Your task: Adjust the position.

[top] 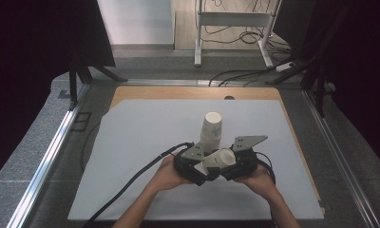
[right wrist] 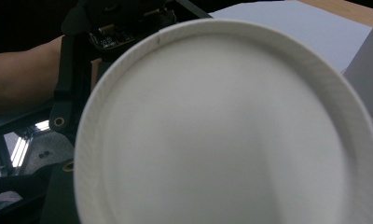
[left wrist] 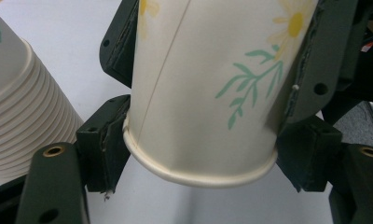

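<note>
Between both hands, low over bench (top: 131, 156): paper cup (top: 219, 159) lying sideways, long axis running gripper to gripper. Left hand-held gripper (top: 197, 166) clamped at the rim end; right hand-held gripper (top: 233, 166) clamped across the base end. Cup stack (top: 211, 130) just behind.

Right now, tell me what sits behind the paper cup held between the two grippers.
Behind the paper cup stands a stack of upside-down paper cups on the white sheet. The held cup and the grippers cover the stack's lowest part, so its footing cannot be seen.
</note>
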A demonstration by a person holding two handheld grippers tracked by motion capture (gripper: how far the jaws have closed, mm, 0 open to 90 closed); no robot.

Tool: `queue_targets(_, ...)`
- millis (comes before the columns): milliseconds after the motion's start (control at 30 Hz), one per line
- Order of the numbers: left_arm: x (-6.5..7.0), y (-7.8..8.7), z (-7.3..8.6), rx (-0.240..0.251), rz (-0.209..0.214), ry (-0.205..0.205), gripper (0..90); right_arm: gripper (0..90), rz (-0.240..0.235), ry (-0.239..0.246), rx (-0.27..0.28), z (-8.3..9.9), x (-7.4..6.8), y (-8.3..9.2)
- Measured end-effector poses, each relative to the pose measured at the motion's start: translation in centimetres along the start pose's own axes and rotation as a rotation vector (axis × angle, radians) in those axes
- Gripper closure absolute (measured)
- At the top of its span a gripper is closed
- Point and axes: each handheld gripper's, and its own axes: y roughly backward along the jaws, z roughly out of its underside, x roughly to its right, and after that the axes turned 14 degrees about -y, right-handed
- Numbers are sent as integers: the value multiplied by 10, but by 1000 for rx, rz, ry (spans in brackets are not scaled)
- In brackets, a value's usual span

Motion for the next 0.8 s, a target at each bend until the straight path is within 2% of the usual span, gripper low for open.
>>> queue_targets(400, 0, 1, 0, -14, -4, 5, 271, 233, 21, 7, 20, -2, -1, 2)
queue_targets(800, -1, 5, 0, -81, 16, -15, 275, 169, 14, 35, 17, -4, -2, 11)
